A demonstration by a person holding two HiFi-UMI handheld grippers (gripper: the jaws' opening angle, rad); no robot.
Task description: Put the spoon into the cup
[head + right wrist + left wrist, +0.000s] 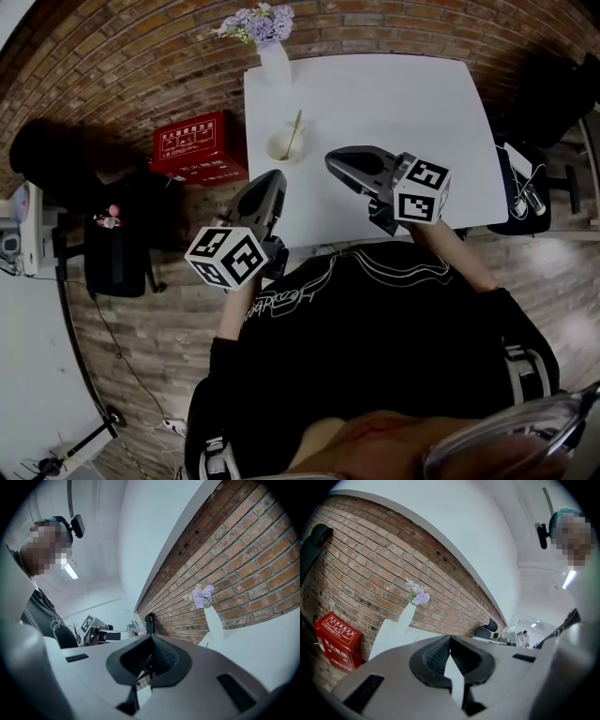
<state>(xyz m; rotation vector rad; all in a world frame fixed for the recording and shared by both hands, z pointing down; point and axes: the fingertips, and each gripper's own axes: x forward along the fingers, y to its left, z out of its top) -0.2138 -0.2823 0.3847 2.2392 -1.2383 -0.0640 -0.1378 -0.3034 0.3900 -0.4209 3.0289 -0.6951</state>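
As the head view shows, the spoon [294,129] stands in the cup [281,148] on the white table [403,94]; left gripper [273,178] and right gripper [334,159] hover near, apart from it. Left gripper view — jaws pressed together, gripping nothing. Right gripper view — jaws likewise pressed together, empty.

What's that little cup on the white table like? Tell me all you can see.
The cup is small, round and pale; its material is unclear. It stands upright on the white table near its left edge, close to the flower vase. A yellowish spoon stands in it, leaning on its rim. Nothing else touches it.
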